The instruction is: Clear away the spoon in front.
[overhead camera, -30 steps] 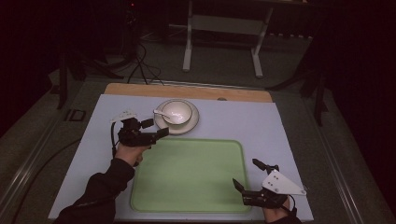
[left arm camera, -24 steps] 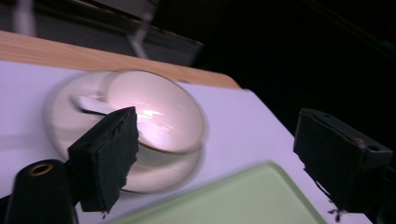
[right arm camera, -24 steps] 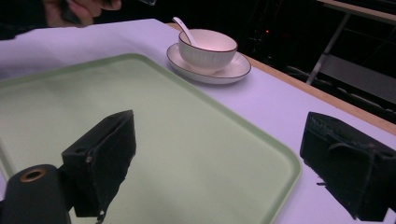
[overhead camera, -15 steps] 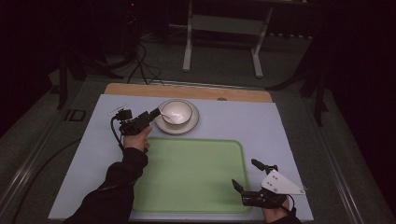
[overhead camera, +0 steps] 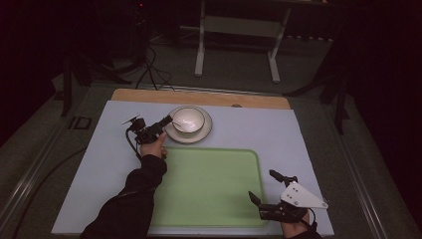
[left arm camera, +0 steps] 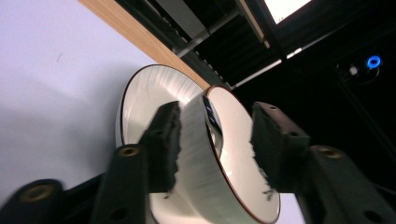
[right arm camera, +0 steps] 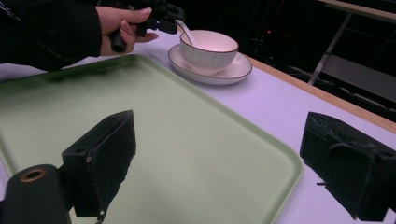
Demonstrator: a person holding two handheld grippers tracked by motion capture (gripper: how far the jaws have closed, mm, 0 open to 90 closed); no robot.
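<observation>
Bowl (overhead camera: 188, 119): white, dark rim, sat on a saucer (overhead camera: 204, 133) behind the green tray (overhead camera: 209, 184).
Left gripper (overhead camera: 166, 120): jaws wide around the bowl's rim.
Right gripper (overhead camera: 264, 187): jaws wide, empty.

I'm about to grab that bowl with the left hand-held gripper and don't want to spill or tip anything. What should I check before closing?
1. Left hand-held gripper open: ok, jaws apart.
2. Jaws straddle the rim of the bowl: ok, in the left gripper view one jaw is outside the wall and the other over the inside.
3. Bowl seated on the saucer: ok, upright and centred.
4. Spoon clear of the jaws: cannot tell, its handle leans on the rim close to the left hand-held gripper.
5. Green tray free for a landing: ok, nothing lies on it.
6. Right hand-held gripper out of the way: ok, open at the tray's near right corner.
</observation>
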